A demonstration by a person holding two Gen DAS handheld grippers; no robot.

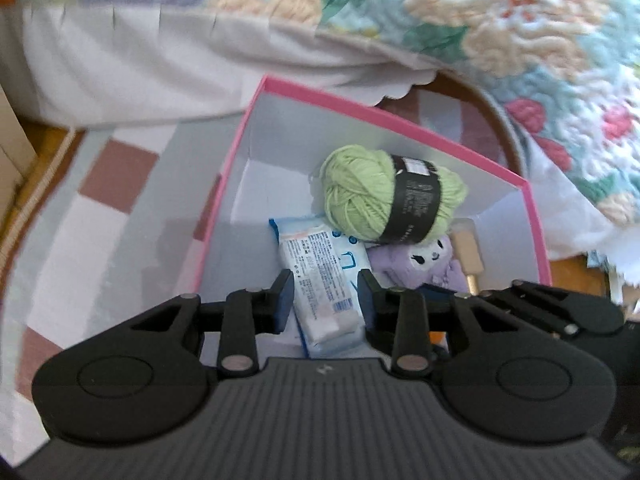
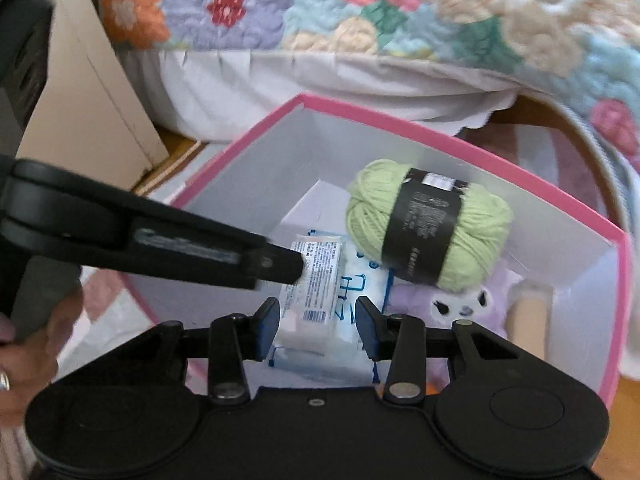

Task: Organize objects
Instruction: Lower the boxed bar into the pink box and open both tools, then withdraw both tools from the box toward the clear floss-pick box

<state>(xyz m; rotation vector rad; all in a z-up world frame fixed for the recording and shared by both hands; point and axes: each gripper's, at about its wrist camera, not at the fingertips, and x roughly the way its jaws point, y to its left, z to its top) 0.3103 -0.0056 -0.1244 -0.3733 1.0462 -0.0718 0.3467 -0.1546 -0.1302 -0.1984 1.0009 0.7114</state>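
The pink box stood open at the top, so entry from above was free. Its far left corner held bare floor, but the green yarn ball, the wipes packet and the purple plush filled the middle and right. The left tongs reached across the box's left rim. The bed quilt hung close behind the box.

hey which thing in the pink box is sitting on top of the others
The green yarn ball with the black label: it rests on the tissue pack and purple plush, which lie lower in the pink box.
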